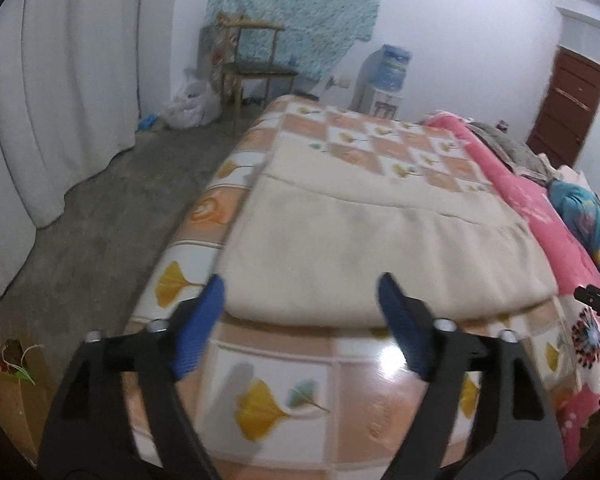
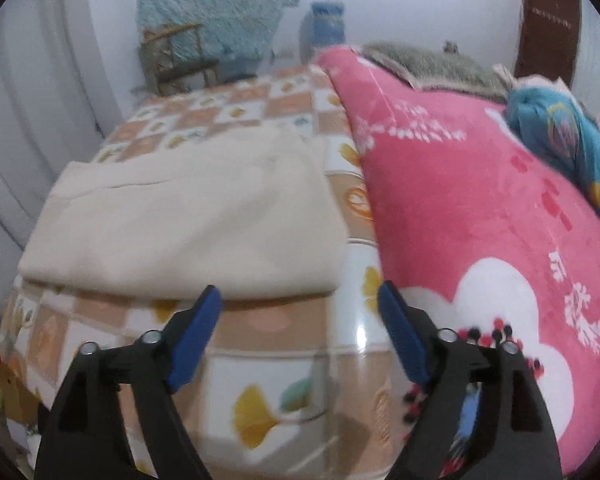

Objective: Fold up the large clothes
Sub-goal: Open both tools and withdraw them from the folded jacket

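Observation:
A cream-coloured garment [image 1: 364, 248] lies folded flat on the bed, a seam running across its far part. It also shows in the right wrist view [image 2: 188, 224]. My left gripper [image 1: 302, 286] is open and empty, its blue pads just short of the garment's near folded edge. My right gripper [image 2: 300, 294] is open and empty, near the garment's near right corner. The tip of the right gripper [image 1: 596, 300] shows at the right edge of the left wrist view.
The bed has a glossy checked cover with ginkgo leaves [image 1: 268, 396]. A pink blanket [image 2: 480, 208] with grey and teal clothes [image 2: 560, 132] lies on the right. A wooden chair [image 1: 256, 68], water dispenser [image 1: 388, 76], white curtain [image 1: 60, 92] and brown door [image 1: 568, 108] stand beyond.

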Action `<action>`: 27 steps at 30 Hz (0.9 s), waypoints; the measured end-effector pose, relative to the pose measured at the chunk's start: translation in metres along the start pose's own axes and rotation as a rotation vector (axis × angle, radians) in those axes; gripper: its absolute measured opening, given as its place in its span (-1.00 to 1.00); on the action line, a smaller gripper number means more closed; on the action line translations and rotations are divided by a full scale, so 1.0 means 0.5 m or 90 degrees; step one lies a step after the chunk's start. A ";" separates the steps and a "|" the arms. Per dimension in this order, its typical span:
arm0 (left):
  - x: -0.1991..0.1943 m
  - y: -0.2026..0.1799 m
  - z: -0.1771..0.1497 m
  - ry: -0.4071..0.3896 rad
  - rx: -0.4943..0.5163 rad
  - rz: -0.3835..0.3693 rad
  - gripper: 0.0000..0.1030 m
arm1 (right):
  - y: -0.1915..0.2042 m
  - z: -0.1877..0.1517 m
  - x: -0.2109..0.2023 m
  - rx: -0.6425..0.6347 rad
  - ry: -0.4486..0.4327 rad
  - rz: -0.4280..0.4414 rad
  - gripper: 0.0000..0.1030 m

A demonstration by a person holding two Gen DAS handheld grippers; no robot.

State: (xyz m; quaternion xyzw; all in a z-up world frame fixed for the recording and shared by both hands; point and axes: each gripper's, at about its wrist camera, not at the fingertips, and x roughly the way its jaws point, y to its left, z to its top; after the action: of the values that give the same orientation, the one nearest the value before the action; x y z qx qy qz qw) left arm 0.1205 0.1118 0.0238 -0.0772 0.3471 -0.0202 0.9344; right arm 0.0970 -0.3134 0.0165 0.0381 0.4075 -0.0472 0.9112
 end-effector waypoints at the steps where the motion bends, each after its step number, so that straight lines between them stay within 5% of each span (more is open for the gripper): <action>1: -0.012 -0.015 -0.006 -0.003 0.007 -0.004 0.66 | 0.014 -0.009 -0.014 -0.009 -0.010 0.001 0.72; 13: -0.060 -0.155 -0.037 0.001 0.081 -0.032 0.79 | 0.142 -0.030 -0.099 -0.065 -0.102 -0.051 0.87; 22: -0.121 -0.179 -0.017 -0.046 0.117 0.008 0.81 | 0.186 -0.023 -0.177 -0.050 -0.197 -0.030 0.87; 27: -0.143 -0.195 -0.017 -0.060 0.107 0.031 0.83 | 0.194 -0.021 -0.181 -0.040 -0.185 0.019 0.87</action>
State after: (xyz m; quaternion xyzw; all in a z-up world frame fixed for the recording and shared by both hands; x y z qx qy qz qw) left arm 0.0625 0.0210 0.0790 0.0087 0.3019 -0.0229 0.9530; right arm 0.0405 -0.2110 0.0801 0.0083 0.2721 -0.0258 0.9619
